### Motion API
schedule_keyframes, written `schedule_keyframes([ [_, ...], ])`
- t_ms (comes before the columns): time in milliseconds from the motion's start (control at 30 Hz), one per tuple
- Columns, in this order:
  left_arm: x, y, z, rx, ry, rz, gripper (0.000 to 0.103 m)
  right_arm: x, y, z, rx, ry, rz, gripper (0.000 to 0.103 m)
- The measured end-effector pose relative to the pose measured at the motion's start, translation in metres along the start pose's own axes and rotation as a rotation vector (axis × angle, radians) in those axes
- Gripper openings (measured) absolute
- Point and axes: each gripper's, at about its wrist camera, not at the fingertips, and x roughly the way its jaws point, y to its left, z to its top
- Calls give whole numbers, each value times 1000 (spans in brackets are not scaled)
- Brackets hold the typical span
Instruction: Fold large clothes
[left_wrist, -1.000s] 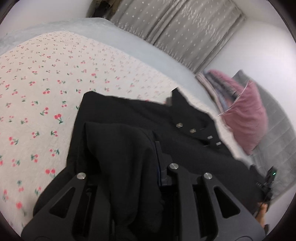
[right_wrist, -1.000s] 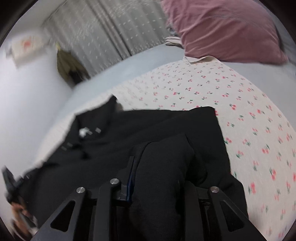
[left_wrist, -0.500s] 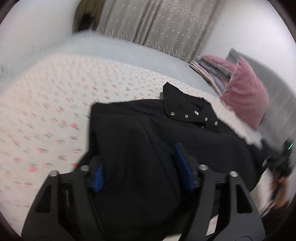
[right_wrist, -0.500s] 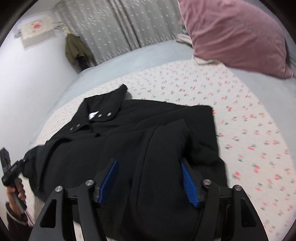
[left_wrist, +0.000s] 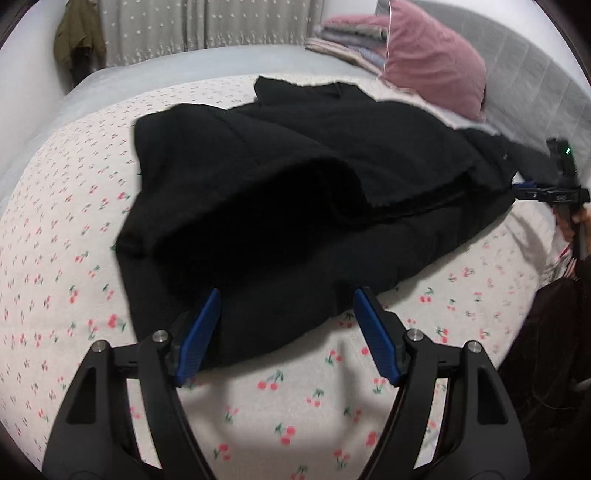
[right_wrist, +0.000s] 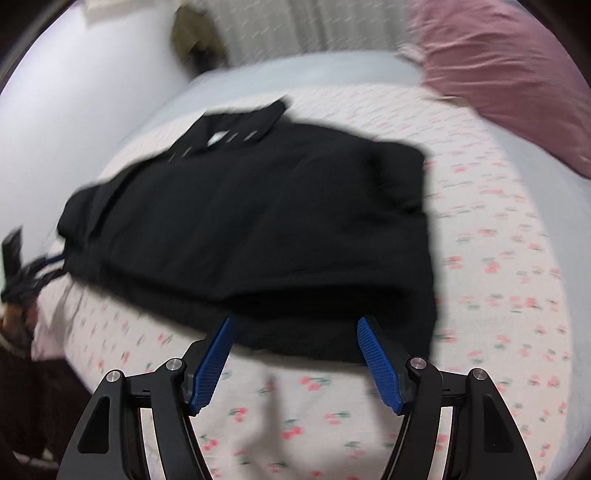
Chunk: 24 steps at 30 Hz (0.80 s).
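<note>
A large black coat (left_wrist: 295, 192) lies folded over on itself on the cherry-print bed sheet (left_wrist: 280, 413). My left gripper (left_wrist: 288, 321) is open and empty, its blue pads just short of the coat's near hem. In the right wrist view the same coat (right_wrist: 258, 229) lies with its collar and snap buttons at the far side. My right gripper (right_wrist: 295, 350) is open and empty, at the coat's near edge. That view is blurred by motion. The right gripper also shows at the far right of the left wrist view (left_wrist: 554, 192), and the left one at the left edge of the right wrist view (right_wrist: 22, 273).
A pink pillow (left_wrist: 432, 62) and a stack of folded linen (left_wrist: 347, 40) lie at the bed's head, by a grey headboard (left_wrist: 535, 81). Curtains (left_wrist: 207, 26) and a hanging olive garment (left_wrist: 77, 40) stand beyond the bed. The pillow shows in the right wrist view (right_wrist: 506, 70).
Both grippers let go of the coat fabric they held, opened, and drew back toward the near side. The coat dropped flat onto the bed.
</note>
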Motion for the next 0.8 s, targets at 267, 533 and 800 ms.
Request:
schedule_keyframes([
  [267,47,-41,64,96,31,-59,75,63,74,46,-190,112,-32,72],
  [533,47,-15,122,-141,-223,-108,74,61,40,119,38,-182,28,71],
  [800,3,35,115,-410,-436,111,74,13,-35,125,365,-517,-7,71],
])
